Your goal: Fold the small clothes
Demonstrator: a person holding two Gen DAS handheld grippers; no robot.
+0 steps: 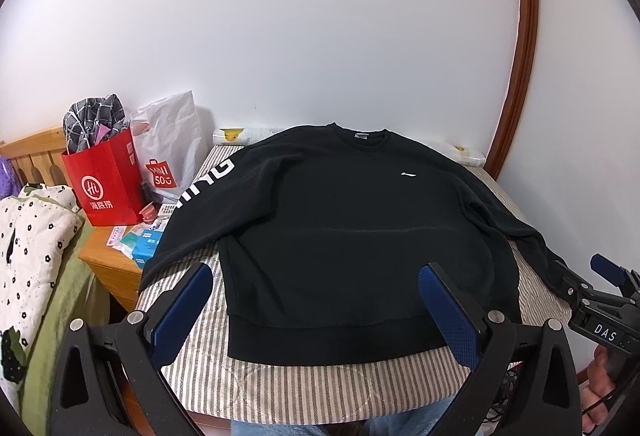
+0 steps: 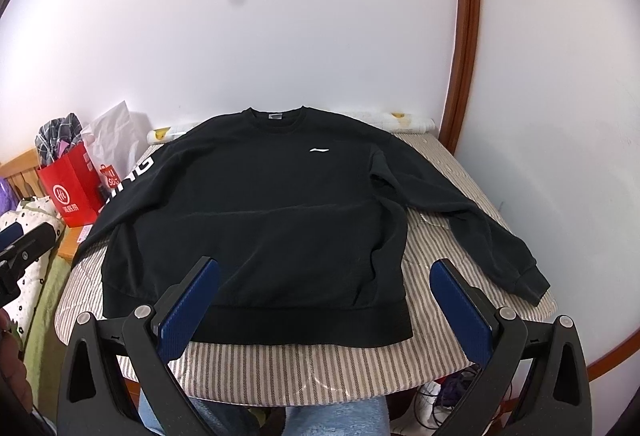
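Observation:
A black sweatshirt point(image 1: 340, 228) lies flat, front up, on a striped padded table point(image 1: 280, 388), collar toward the wall and both sleeves spread outward. It has a small white chest logo and white letters on its left sleeve. It also shows in the right wrist view point(image 2: 260, 228). My left gripper point(image 1: 316, 296) is open and empty, hovering above the hem. My right gripper point(image 2: 324, 292) is open and empty above the hem's right part; it also shows at the right edge of the left wrist view point(image 1: 600, 288), beside the right sleeve cuff point(image 2: 532, 284).
A red paper bag point(image 1: 104, 183) with plaid cloth and a white plastic bag point(image 1: 168, 155) stand on a wooden nightstand point(image 1: 108, 264) to the left. A floral quilt point(image 1: 28, 256) lies on a bed further left. A wall and wooden door frame point(image 1: 520, 75) stand behind.

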